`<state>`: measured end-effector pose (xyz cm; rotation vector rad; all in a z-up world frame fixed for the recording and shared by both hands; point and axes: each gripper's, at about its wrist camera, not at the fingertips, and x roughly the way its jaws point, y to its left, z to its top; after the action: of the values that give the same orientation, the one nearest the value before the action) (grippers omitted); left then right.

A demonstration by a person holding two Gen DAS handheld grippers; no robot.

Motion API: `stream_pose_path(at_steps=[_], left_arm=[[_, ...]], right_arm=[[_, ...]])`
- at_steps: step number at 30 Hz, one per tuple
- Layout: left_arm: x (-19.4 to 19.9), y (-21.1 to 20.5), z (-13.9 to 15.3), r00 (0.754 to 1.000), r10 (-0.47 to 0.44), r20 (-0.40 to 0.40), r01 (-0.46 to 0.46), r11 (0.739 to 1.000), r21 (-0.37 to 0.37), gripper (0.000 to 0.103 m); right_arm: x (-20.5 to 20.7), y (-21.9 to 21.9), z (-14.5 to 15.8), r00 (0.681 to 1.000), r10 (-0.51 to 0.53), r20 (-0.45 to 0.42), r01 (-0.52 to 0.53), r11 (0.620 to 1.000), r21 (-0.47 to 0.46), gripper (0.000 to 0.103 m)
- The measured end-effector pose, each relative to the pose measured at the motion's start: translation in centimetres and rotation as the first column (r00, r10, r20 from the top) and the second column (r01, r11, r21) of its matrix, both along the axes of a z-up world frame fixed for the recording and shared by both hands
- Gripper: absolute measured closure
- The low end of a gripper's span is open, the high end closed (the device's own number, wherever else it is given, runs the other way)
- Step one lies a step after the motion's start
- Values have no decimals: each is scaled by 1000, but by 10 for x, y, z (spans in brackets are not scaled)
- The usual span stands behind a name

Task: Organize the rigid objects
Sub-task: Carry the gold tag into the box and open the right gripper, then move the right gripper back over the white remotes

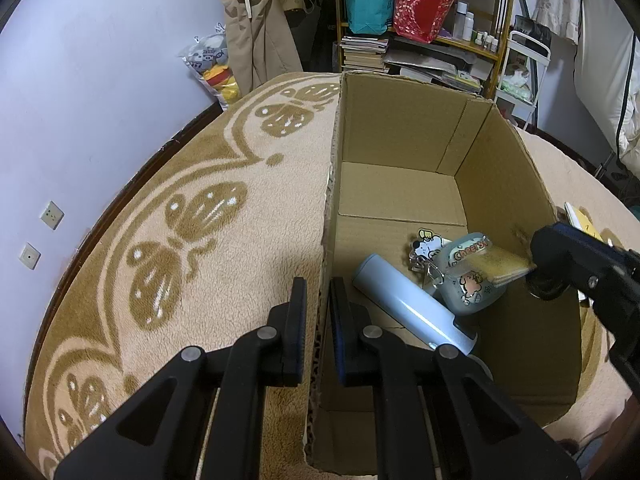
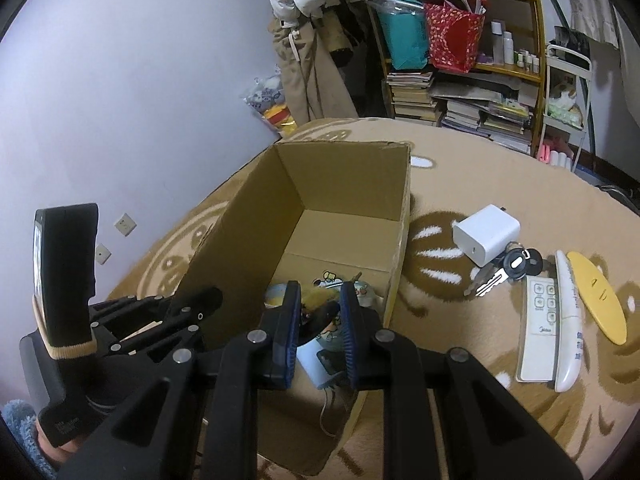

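Black claws [image 1: 318, 300], blue pads [image 2: 349, 320], silver rivets.

A pale lilac wall [image 1: 100, 80] fills the upper left, with two wall sockets [image 1: 52, 215] low down. A beige blanket with brown butterfly pattern [image 1: 180, 240] covers the lower frame. At the top right stands a yellow-framed shelf [image 1: 504, 20] stacked with books [image 1: 364, 54] and bags; beige trousers [image 1: 256, 32] hang beside it.
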<state>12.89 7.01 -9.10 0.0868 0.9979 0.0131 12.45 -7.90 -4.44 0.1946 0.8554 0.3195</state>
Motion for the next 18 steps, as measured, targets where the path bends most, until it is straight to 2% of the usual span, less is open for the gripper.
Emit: stream_pose_path(at_steps=[3, 4, 5, 7, 11, 14, 18], left_arm=[[0, 0, 0, 1000, 0, 0, 0, 1000, 0, 91], [0, 0, 0, 1000, 0, 0, 0, 1000, 1, 91], [-1, -1, 0, 1000, -1, 2, 1, 1000, 3, 91], [0, 0, 0, 1000, 1, 2, -1, 1000, 4, 91], [0, -1, -1, 1000, 1, 2, -1, 1000, 1, 91], [-1, -1, -1, 1000, 1, 2, -1, 1000, 3, 91], [-1, -1, -1, 1000, 2, 2, -2, 1000, 0, 91]], right_arm=[[-1, -3, 5, 1000, -11, 18, 11, 1000, 6, 78], [-2, -5, 8, 1000, -16, 23, 15, 1000, 5, 67], [-2, -5, 9, 999, -20, 27, 20, 1000, 3, 52], [-3, -11, 15, 998, -41, 37, 41, 999, 4, 42], [2, -28, 22, 996, -78, 31, 77, 997, 27, 37], [3, -45, 23, 991, -130, 42, 129, 991, 19, 20], [7, -70, 20, 979, -201, 40, 201, 980, 1, 11]])
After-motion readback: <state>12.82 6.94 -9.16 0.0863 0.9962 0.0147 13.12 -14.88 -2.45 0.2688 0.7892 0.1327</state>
